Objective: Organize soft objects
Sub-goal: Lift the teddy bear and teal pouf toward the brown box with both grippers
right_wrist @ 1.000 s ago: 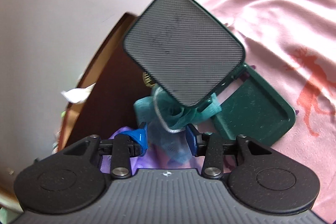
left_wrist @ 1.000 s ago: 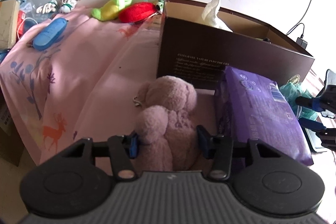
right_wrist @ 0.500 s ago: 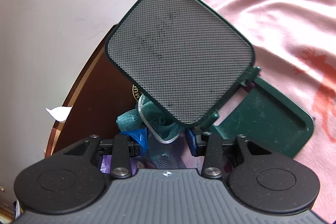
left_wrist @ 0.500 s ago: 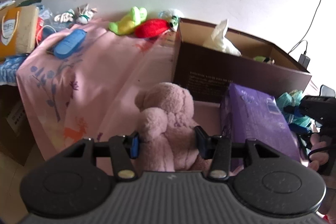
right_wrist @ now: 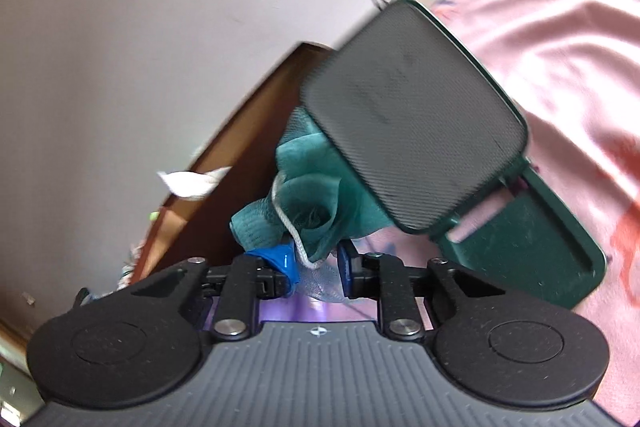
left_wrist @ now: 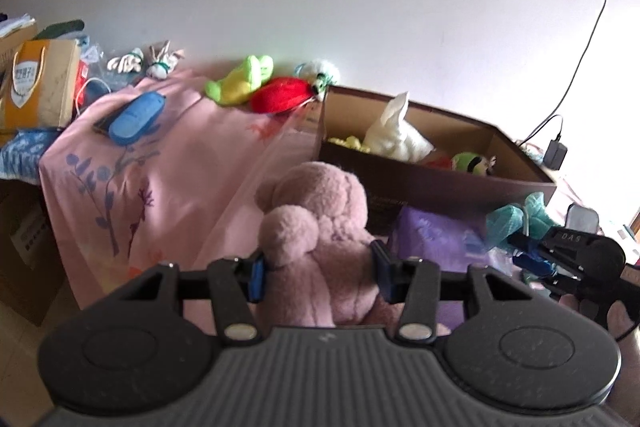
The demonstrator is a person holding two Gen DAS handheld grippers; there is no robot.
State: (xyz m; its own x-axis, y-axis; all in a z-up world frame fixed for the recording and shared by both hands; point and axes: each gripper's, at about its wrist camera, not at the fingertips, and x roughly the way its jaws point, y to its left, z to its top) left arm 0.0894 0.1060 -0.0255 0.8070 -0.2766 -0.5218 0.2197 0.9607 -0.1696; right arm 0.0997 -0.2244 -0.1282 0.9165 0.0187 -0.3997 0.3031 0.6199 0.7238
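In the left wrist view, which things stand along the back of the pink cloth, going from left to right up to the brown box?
Blue case → green plush toy → red plush toy → brown box.

Teddy bear [left_wrist: 320, 227]: fuzzy matt pink plush. Bath puff [right_wrist: 316, 199]: teal mesh netting with a white cord. Box [left_wrist: 440, 183]: dark brown cardboard, raw tan inside. Bedsheet [left_wrist: 180, 163]: smooth pink printed cloth. Stand [right_wrist: 412, 119]: dark green plastic, finely textured matt panel. Purple pack [left_wrist: 436, 239]: glossy plastic film.
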